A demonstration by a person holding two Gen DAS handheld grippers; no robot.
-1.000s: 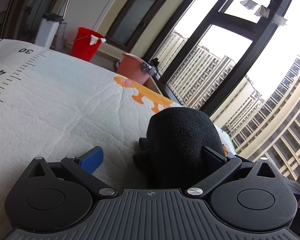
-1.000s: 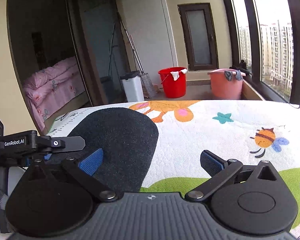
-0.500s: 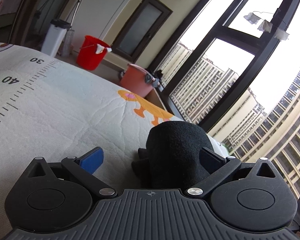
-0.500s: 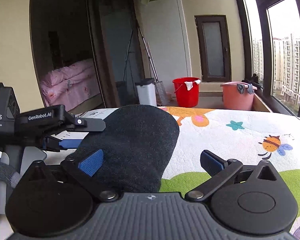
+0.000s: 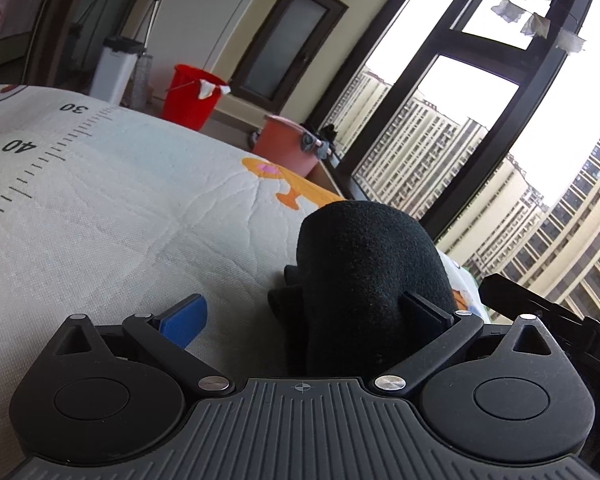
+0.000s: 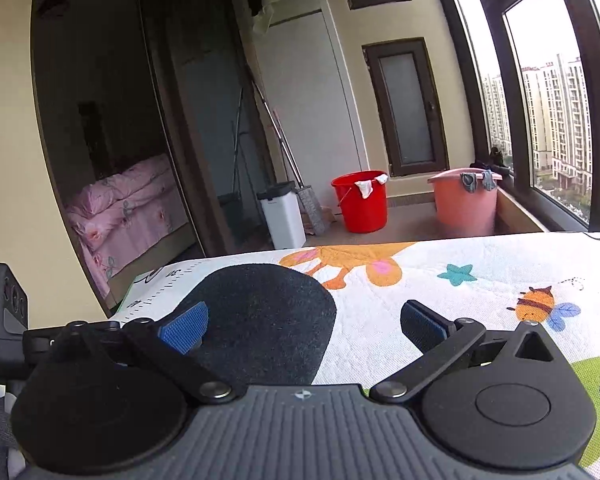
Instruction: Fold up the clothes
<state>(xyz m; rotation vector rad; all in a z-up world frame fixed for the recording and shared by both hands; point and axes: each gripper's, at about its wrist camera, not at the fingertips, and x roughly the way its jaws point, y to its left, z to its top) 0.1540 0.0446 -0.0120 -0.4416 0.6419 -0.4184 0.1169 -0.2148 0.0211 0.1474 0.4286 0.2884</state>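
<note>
here, left gripper (image 5: 302,312) low over a white printed play mat (image 5: 112,216), fingers spread wide, blue pad (image 5: 184,318) on one side bare over the mat. black fleece garment (image 5: 364,276) bunched in a rounded hump on the mat, rising between the fingers and pressed against the other pad, not pinched. printed ruler marks (image 5: 32,160) with 30 and 40 along the mat's edge, orange cartoon animal (image 5: 296,188) farther off.

likewise right gripper (image 6: 304,326) spread wide just above the mat (image 6: 480,264), nothing pinched. same black garment (image 6: 264,320) lying between the fingers toward the left one, its rounded edge reaching forward past the blue pad (image 6: 184,328). bee print (image 6: 540,304) and teal star (image 6: 456,274) on the mat to the right. body of the other gripper marked das (image 6: 0,320) at the far left edge.

beyond the mat, red bucket (image 6: 360,200) with a white rag over its rim, pink tub (image 6: 466,200) beside it, white bin (image 6: 282,216) and a mop (image 6: 296,184) leaning near the door.
</note>
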